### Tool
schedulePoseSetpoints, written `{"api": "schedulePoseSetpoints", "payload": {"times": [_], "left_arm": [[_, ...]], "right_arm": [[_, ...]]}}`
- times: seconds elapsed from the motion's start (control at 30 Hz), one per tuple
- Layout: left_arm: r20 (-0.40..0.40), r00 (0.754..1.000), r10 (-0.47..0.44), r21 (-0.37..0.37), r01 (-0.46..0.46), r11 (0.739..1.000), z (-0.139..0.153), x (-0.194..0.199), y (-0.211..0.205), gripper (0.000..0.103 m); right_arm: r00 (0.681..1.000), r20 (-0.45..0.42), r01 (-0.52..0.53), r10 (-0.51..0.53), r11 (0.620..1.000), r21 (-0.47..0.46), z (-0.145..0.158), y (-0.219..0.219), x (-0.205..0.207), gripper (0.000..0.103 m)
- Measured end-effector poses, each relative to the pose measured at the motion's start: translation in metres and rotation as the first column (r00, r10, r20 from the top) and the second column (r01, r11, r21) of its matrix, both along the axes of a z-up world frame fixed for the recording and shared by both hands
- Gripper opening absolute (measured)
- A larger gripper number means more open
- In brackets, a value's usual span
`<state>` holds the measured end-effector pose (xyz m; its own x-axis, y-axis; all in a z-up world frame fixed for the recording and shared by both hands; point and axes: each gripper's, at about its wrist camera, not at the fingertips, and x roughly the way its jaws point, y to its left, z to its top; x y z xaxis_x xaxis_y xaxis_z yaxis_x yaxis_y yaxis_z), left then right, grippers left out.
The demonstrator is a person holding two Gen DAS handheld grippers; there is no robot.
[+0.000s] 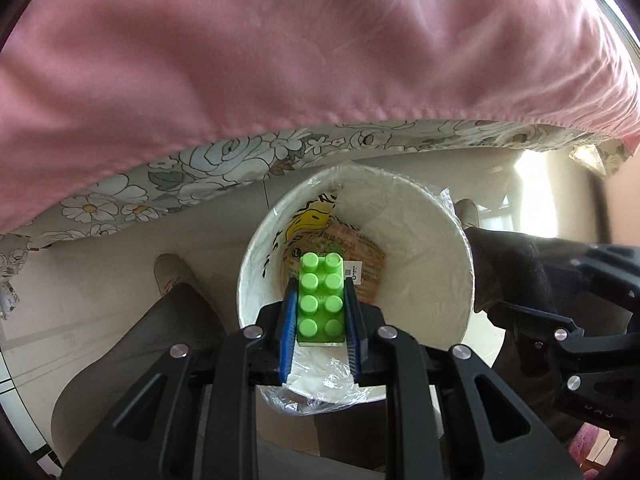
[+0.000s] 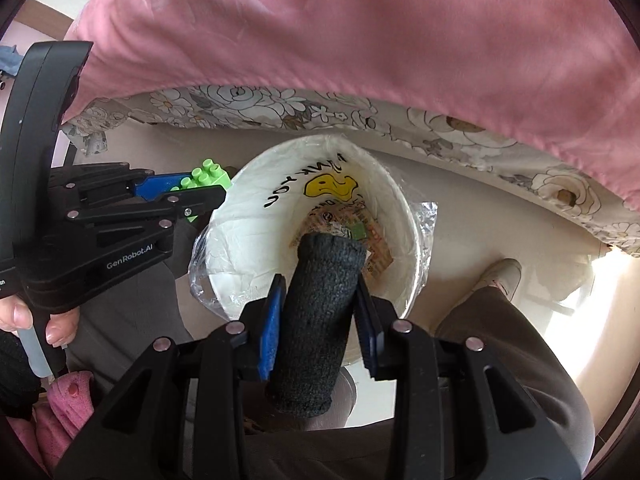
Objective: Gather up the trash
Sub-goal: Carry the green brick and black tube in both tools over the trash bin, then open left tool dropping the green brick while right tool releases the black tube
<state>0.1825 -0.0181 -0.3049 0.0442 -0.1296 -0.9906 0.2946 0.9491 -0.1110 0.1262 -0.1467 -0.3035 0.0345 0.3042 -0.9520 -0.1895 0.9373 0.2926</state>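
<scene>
Your left claw (image 1: 321, 312) was clamped on a green building brick (image 1: 321, 300), its blue pads pressed to the brick's two long sides, so the brick's long axis ran straight out along the fingers. The brick hung directly over the mouth of the white lined bin (image 1: 432, 220), studs facing the camera, with printed wrappers (image 1: 360, 276) lying at the bottom beneath it.

Your right claw (image 2: 320, 304) gripped a rolled dark grey sock (image 2: 316, 320), also lengthwise between the pads, its far end reaching in past the near rim of the bin (image 2: 256, 184).

From the right wrist view, though, the brick (image 2: 206, 178) looked to sit just outside the bin's left rim, not clearly above the opening, so the two views disagreed. The sock seemed the better placed of the two for release. The bin stood on the floor just beside the pink bedsheet (image 1: 280, 40), between your feet.
</scene>
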Motion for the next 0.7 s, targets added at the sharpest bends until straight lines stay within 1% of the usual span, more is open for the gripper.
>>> {"api": "schedulePoseSetpoints", "payload": {"times": [0.17,0.33,0.43,0.53,0.7], "left_arm": [[-0.095,0.995,0.023,-0.014,-0.025,1.000,-0.033,0.005,-0.002,0.024],[-0.164,0.986,0.031,-0.020,-0.034,0.999,-0.061,0.009,-0.010,0.024],[-0.202,0.979,0.033,-0.022,-0.038,0.999,-0.077,0.011,-0.013,0.024],[-0.237,0.971,0.039,-0.022,-0.046,0.999,-0.091,0.011,-0.016,0.024],[-0.276,0.959,0.059,-0.006,-0.063,0.998,-0.111,0.014,-0.012,0.024]], "right_arm": [[0.995,-0.093,0.027,-0.026,0.999,0.016,-0.040,0.004,0.003,0.035],[0.985,-0.166,0.052,-0.051,0.999,0.001,-0.079,0.011,0.006,0.035],[0.973,-0.214,0.087,-0.083,0.996,0.010,-0.101,0.013,0.008,0.035],[0.967,-0.238,0.092,-0.092,0.996,-0.009,-0.119,0.016,0.011,0.035],[0.962,-0.256,0.097,-0.097,0.995,-0.016,-0.132,0.021,0.007,0.035]]}}
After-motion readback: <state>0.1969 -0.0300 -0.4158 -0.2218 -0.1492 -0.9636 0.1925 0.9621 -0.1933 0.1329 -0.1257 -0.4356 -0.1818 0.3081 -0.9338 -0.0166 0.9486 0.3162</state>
